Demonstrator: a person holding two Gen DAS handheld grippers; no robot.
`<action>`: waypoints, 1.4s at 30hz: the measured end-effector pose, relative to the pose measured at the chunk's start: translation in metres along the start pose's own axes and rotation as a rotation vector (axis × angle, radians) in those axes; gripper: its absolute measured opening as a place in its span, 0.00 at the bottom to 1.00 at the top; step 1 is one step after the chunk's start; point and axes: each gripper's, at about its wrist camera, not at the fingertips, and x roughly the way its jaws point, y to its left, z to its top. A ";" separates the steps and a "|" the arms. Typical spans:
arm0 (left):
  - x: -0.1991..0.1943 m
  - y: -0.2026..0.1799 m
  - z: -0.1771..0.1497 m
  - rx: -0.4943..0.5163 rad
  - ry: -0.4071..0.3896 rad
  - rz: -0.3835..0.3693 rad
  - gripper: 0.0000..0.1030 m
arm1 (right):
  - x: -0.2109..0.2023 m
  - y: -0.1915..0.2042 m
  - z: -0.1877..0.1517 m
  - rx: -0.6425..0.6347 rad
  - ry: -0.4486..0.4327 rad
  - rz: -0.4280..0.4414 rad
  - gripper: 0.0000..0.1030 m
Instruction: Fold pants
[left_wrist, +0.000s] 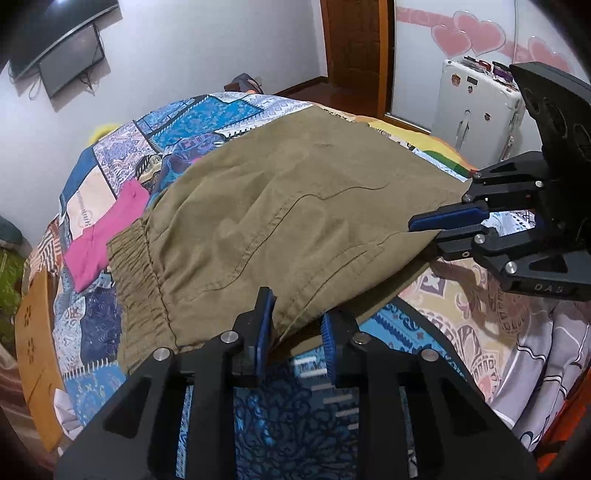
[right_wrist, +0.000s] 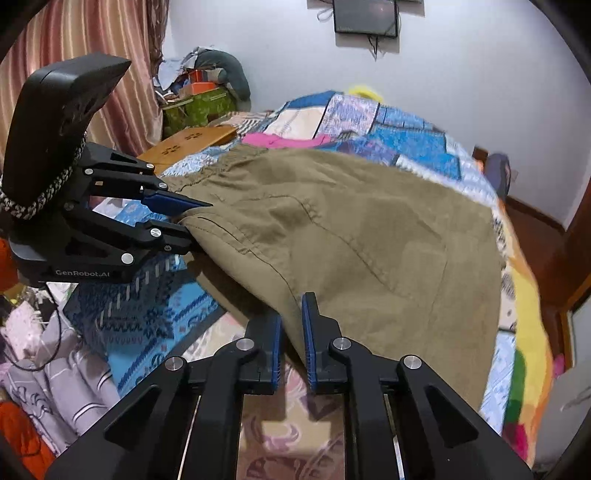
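Khaki pants (left_wrist: 280, 206) lie folded lengthwise on a patchwork bedspread (left_wrist: 229, 114), elastic waistband (left_wrist: 136, 273) at the left. My left gripper (left_wrist: 295, 332) has its jaws parted around the near edge of the pants by the waistband; it also shows in the right wrist view (right_wrist: 192, 221). My right gripper (right_wrist: 291, 332) has its jaws parted around the near edge of the pants (right_wrist: 351, 236) further along the leg; it also shows in the left wrist view (left_wrist: 424, 230). Neither clamps the cloth tight.
A pink garment (left_wrist: 99, 236) lies on the bed beyond the waistband. A wooden lap table (left_wrist: 35, 332) sits at the bed's left edge. A white suitcase (left_wrist: 476, 99) and a wooden door (left_wrist: 354, 40) stand beyond the bed. Bedding is piled near me (right_wrist: 48, 365).
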 end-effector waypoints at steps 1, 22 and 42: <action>-0.001 0.000 -0.001 -0.006 0.001 -0.003 0.24 | -0.001 -0.001 -0.001 0.015 0.001 0.006 0.14; -0.009 0.054 0.010 -0.246 -0.028 -0.010 0.39 | 0.016 -0.013 0.028 0.173 -0.005 0.057 0.42; -0.016 0.062 -0.027 -0.262 -0.006 -0.017 0.40 | -0.025 -0.093 -0.054 0.391 0.096 -0.032 0.42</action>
